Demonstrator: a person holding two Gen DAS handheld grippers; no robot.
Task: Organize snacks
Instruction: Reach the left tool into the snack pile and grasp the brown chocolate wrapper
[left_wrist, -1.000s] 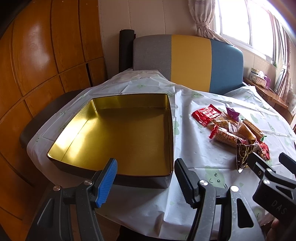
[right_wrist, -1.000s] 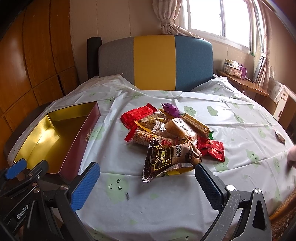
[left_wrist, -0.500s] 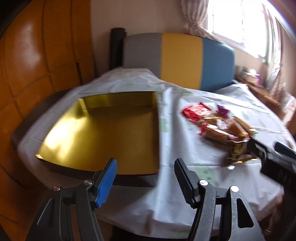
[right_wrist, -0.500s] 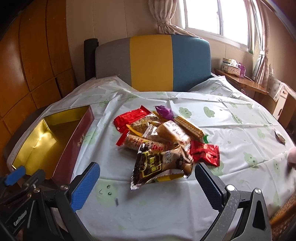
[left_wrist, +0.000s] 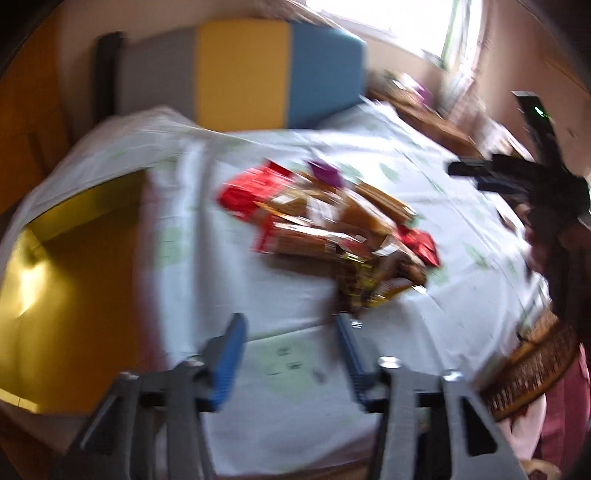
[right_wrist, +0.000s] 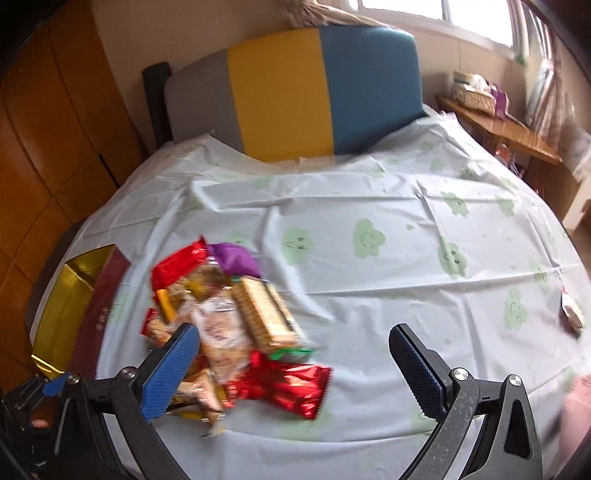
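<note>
On the clouded tablecloth (right_wrist: 369, 206), the snack pile (right_wrist: 229, 325) is lying just right of the gold tin (left_wrist: 66, 295). The left gripper (left_wrist: 291, 350) is narrowing on nothing; the right gripper (right_wrist: 295, 365) is gaping wide, empty. Advisably, one pack is being singled out: the biscuit sleeve (right_wrist: 264, 314), its long axis slanting toward the near right, calls for a crosswise pinch.

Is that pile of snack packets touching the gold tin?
Apart. The right wrist view shows bare tablecloth between the snack pile and the gold tin; the blurred left wrist view shows the same gap.
</note>
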